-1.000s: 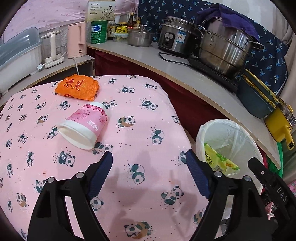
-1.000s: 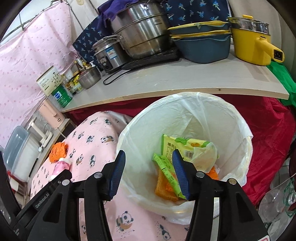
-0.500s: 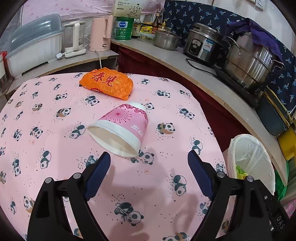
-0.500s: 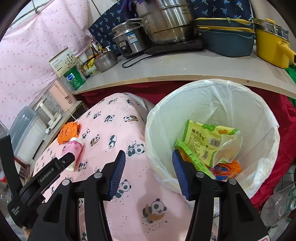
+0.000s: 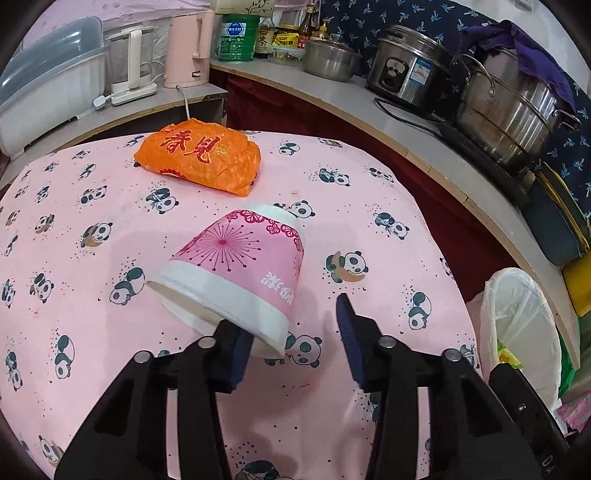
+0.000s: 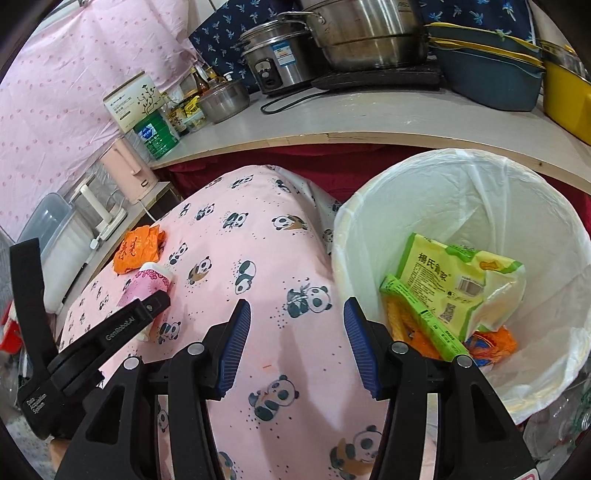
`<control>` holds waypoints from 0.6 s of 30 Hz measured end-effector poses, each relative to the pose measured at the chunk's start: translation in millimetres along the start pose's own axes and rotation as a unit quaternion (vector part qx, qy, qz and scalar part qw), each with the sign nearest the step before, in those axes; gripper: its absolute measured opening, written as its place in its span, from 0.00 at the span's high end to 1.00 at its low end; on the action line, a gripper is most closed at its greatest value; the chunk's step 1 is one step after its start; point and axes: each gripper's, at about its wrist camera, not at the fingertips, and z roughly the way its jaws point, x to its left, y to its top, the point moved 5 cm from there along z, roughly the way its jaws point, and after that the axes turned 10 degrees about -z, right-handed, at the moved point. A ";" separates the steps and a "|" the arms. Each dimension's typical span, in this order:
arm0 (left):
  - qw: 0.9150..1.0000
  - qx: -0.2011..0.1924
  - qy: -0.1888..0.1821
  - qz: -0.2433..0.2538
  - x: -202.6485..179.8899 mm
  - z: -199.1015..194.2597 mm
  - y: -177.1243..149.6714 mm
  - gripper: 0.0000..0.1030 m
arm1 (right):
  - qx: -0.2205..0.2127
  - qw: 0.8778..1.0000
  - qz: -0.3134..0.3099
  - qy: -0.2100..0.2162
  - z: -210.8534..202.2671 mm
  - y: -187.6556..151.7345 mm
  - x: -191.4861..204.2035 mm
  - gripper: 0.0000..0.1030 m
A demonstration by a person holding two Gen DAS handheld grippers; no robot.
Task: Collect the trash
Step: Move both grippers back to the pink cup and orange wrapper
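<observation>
Panda-print pink cloth covers the worktop (image 5: 369, 206) under both of your tools. Your left hand-held gripper (image 5: 291, 332) has just been closing, and the cup's rim now sits between its jaws: the left pad (image 5: 236, 354) lies against the white rim from inside the mouth, while the right pad (image 5: 349, 332) stands clear of the wall, so nothing is clamped. The cup (image 5: 240, 269) lies on its side, mouth toward you, pink flower print up. Beyond its base, near but apart, rests an orange wrapper (image 5: 199, 158) with red characters.

Your right hand-held gripper (image 6: 297, 339) hangs about half open and empty above the cloth, just left of the bin (image 6: 546, 206). White liner drapes the bin's rim, and inside lie a yellow-green snack bag (image 6: 454, 277), a green strip pack (image 6: 424, 321) and orange scraps (image 6: 491, 343). Past the worktop runs a curved counter (image 6: 369, 114) with steel pots (image 6: 362, 33), a rice cooker (image 6: 273, 62), a green tin (image 6: 157, 134) and a pink kettle (image 6: 127, 171).
</observation>
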 end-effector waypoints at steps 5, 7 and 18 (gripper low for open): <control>1.000 0.003 -0.008 0.003 2.9 1.2 -0.1 0.90 | 0.007 1.000 -0.011 0.004 8.4 1.7 11.8 0.50; 1.000 -0.005 -0.009 0.005 5.3 -3.9 1.9 0.92 | 0.008 1.000 -0.015 0.006 10.1 2.7 15.2 0.50; 0.999 -0.040 0.007 -0.020 60.0 -37.6 26.0 0.97 | 0.016 0.999 -0.035 0.032 20.8 7.0 54.3 0.50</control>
